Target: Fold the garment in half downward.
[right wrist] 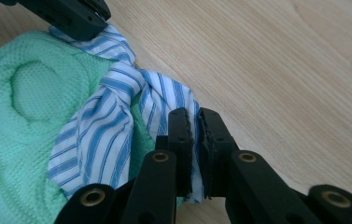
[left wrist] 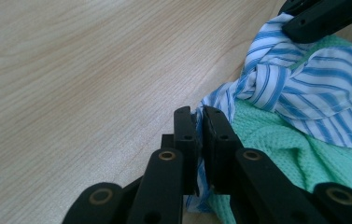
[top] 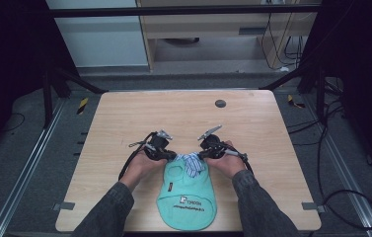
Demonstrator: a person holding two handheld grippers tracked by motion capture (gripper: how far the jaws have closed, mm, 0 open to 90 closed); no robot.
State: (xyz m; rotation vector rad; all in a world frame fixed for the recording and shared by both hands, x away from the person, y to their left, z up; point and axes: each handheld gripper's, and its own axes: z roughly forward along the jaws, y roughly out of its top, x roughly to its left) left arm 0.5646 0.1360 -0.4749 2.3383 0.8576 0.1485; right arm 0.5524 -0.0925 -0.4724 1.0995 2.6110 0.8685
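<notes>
A mint-green knit garment [top: 186,195] with a blue-and-white striped collar [top: 191,163] lies flat at the table's front middle, collar end away from the person. My left gripper [top: 173,156] is shut on the collar's left end [left wrist: 211,100], cloth pinched between its jaws. My right gripper [top: 201,156] is shut on the collar's right end [right wrist: 183,100]. The striped collar is knotted in the middle [left wrist: 262,88] [right wrist: 117,88]. In each gripper view the other gripper's black jaws hold the far end of the collar [left wrist: 323,18] [right wrist: 71,16]. The green knit [left wrist: 276,149] [right wrist: 19,121] spreads below the collar.
The wooden table [top: 183,118] has bare room behind and to both sides of the garment. A small dark round disc [top: 220,103] sits near the far edge. Black frame struts and cables stand beyond the table.
</notes>
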